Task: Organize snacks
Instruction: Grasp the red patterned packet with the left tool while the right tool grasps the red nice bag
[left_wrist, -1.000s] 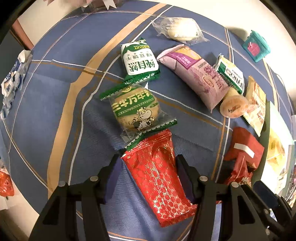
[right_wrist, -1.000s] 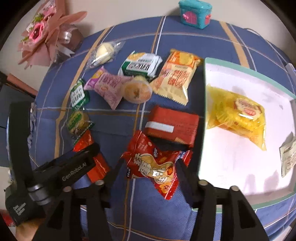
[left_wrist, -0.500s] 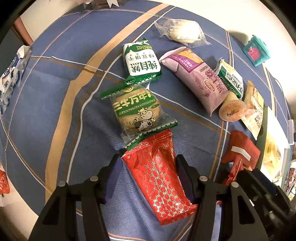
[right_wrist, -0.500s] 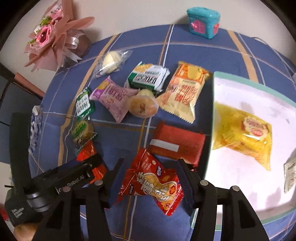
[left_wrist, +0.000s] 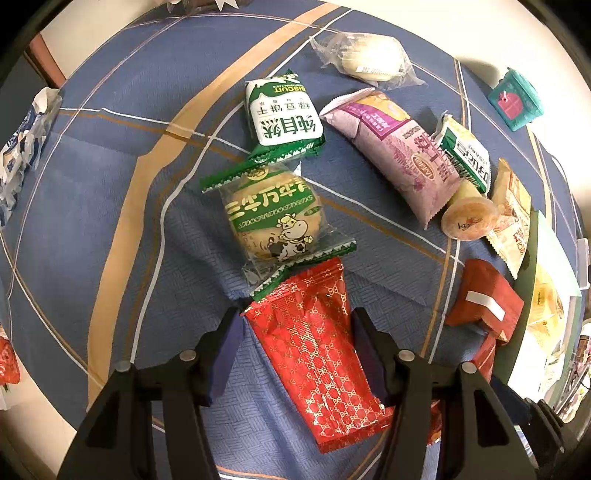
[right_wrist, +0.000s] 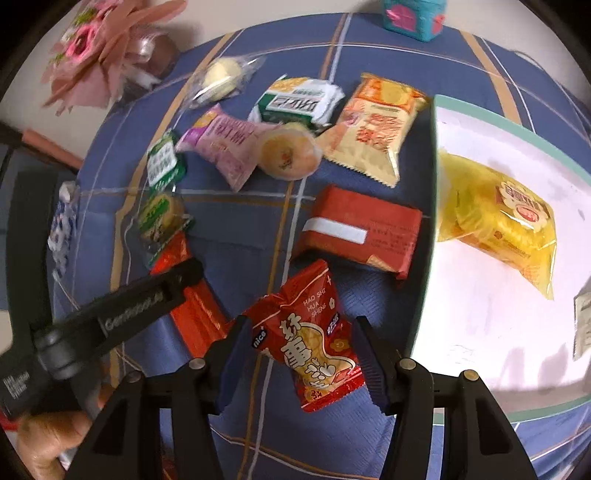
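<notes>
Jaws of both grippers stand part-open, left gripper (left_wrist: 295, 332) straddling the red gold-patterned packet (left_wrist: 317, 354) at lower centre, right gripper (right_wrist: 299, 343) straddling the red peanut packet (right_wrist: 310, 343) beside the white tray (right_wrist: 480, 332); whether pads press is unclear, so centre before closing.

Both fisheye views I'm working from are evenly lit by soft indoor light, with black vignetted corners and strong bending toward the edges. In the left wrist view, focus is crisp; the red foil packet (left_wrist: 317, 354) shows small glints, and the clear wrapper (left_wrist: 365, 59) shines faintly. In the right wrist view, I see slight motion blur across the snacks, and the white tray (right_wrist: 476, 332) is glaringly bright, nearly washed out, with soft grey shadows along its near edge.
</notes>
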